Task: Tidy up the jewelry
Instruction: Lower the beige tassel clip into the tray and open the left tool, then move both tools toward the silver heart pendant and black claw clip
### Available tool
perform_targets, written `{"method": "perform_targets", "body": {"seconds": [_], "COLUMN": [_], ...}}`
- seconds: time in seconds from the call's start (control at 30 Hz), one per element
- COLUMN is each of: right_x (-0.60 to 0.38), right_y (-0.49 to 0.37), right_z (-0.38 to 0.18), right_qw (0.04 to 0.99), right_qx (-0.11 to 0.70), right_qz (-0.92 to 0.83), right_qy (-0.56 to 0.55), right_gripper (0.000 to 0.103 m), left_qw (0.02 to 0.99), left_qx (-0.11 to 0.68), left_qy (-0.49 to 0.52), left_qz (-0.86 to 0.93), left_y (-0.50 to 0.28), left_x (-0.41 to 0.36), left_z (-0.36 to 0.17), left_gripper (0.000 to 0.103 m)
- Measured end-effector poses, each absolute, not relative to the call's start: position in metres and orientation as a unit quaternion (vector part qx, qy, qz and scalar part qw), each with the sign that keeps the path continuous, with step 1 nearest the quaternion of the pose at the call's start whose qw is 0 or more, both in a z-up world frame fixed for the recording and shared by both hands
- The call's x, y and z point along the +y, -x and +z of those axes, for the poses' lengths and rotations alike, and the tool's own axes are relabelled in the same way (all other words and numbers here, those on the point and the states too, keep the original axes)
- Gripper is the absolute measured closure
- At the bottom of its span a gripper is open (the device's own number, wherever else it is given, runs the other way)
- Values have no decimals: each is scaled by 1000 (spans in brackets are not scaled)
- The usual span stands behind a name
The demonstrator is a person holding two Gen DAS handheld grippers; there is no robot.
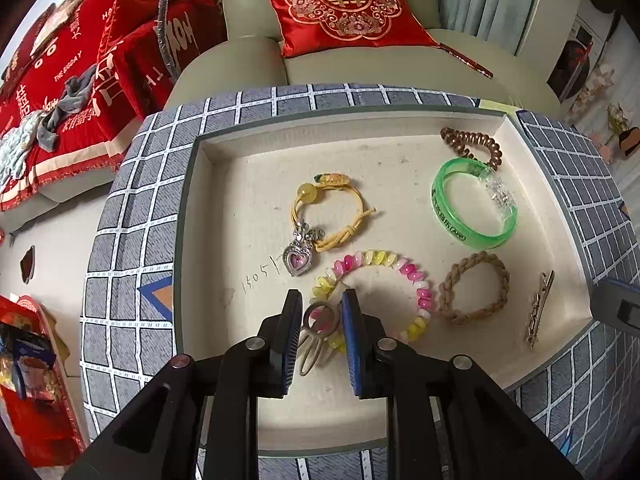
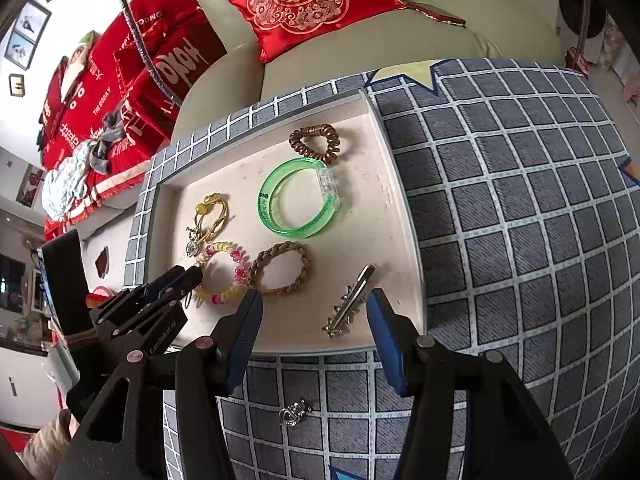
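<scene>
Jewelry lies gathered in a shallow cream tray set on a table covered with a grey grid-patterned cloth. Nearest, in the right wrist view, a small silver charm sits on the cloth outside the tray, just before its front edge. The right gripper hangs over that edge with its fingers spread wide and nothing between them; a silver hair clip lies in the tray beyond the gap. The left gripper points down into the tray's near left part, fingers parted on either side of a bronze hairpin without pressing it; the pin rests on the tray floor, overlapping a pink-and-yellow coil bracelet. Right of that bracelet lies a braided tan band. Further in are a yellow cord bracelet with a heart pendant and a green bangle. At the far right corner sits a brown spiral hair tie. Behind the table stands a pale sofa bearing a red cushion.
</scene>
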State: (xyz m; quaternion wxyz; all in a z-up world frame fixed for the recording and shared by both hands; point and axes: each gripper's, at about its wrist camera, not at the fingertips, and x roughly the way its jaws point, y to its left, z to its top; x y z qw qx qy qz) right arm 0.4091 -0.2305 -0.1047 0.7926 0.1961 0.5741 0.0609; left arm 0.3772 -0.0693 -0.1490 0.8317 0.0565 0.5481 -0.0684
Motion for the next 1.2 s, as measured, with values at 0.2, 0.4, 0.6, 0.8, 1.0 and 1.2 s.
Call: {"method": "perform_targets", "body": {"seconds": [0.2,0.4,0.6,0.8,1.0,1.2], "right_x": [-234,-231,-231,-232,-232,-231], "right_y": [-406,-405,-400,-389,-375,-354], "right_z": [-103,-103,-95,-87,-86,-87], "right_qw": [794,794,810,821,810,794], "right_qx": [573,573,549,534,550,572], "right_qz": [57,59,63,59,59,59], "right_qy": [-194,-192,-197,-193,-193,-196], "right_gripper": [45,45,13,0,0,0], "left_qw": [846,844,844,843,838,835], "left_qx": [527,530,529,531,538,541], "left_qy": [-50,-55,-53,-61,-65,-74], "left_qz": [-61,-60,-62,-68,-65,-64], "left_y": [-377,-374,-365,-348,-323,-296], "left_x": [-66,-65,-64,-63,-60,-54], "left_z": [-135,-133,-127,-120,-119,-117], "left_gripper": [0,0,0,0,0,0]}}
